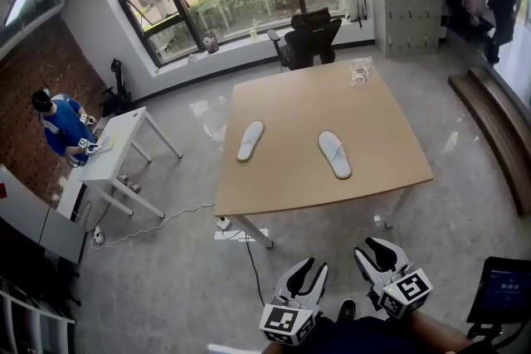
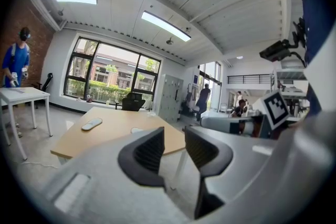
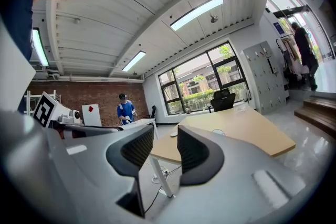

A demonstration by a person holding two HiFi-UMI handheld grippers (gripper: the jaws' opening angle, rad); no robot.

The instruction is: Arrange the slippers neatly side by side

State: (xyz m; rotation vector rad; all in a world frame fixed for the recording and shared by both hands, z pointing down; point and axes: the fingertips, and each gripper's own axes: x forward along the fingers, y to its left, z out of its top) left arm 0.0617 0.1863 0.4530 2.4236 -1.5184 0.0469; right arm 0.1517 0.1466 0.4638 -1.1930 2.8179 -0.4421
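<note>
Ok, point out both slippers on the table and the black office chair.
Left slipper (image 1: pixel 250 140), head view, middle of its length.
Right slipper (image 1: pixel 334 154), head view, middle of its length.
Black office chair (image 1: pixel 313 34), head view, on its backrest.

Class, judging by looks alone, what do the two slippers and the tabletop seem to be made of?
Slippers: probably thin white fabric, matte; they lie flat. Tabletop: wood or wood-look laminate, smooth; even pale tan, grain too small to tell.

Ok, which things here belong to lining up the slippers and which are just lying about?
Job: left-hand slipper, right-hand slipper, wooden table, left claw, right claw, both open.
Lying about: clear packet on the table's far corner, black office chair, small white table.
</note>
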